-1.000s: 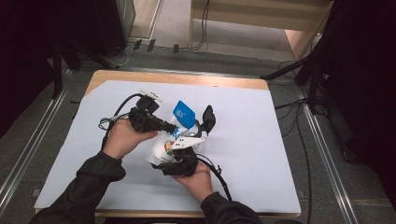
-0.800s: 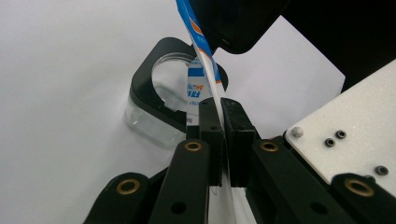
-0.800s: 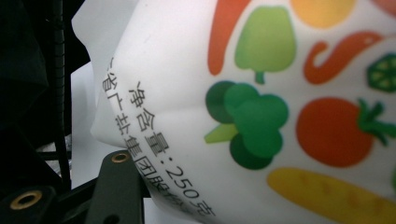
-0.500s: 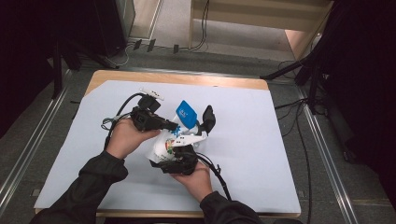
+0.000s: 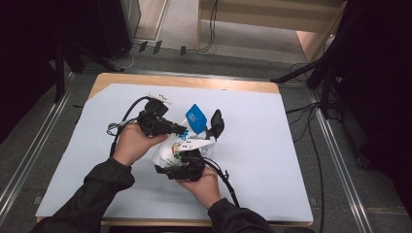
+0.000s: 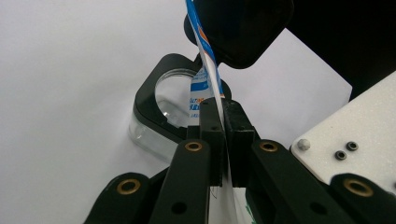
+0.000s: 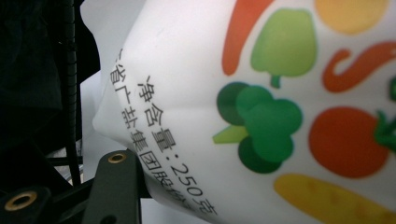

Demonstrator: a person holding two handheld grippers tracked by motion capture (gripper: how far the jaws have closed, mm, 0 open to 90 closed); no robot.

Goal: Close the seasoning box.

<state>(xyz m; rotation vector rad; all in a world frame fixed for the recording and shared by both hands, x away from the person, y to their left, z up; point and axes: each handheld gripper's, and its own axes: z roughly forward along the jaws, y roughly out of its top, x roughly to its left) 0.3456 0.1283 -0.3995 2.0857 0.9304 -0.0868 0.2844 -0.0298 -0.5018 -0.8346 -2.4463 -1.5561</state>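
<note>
Left gripper view has the left gripper (image 6: pixel 223 140) pinched tight on the top edge of the white pouch (image 6: pixel 211 77), right gripper (image 5: pixel 187 165) wrapped round its belly, jaws just easing wider, above the clear container (image 6: pixel 161 109).

From my feed I see a wooden tabletop (image 5: pixel 184 81) covered almost wholly by a pale sheet (image 5: pixel 272 145), with bare wood showing along its far edge. Grey floor (image 5: pixel 175 29) runs behind it, and metal rails (image 5: pixel 29 155) flank the tabletop on both sides. Black cables (image 5: pixel 311 141) trail across the floor at the right. Beyond, I make out a light wooden piece of furniture (image 5: pixel 272 14) with cords hanging under it. Dark equipment (image 5: pixel 97 24) stands at the far left, and dark drapes or panels (image 5: pixel 384 97) close off the right. The light falls evenly from above.
</note>
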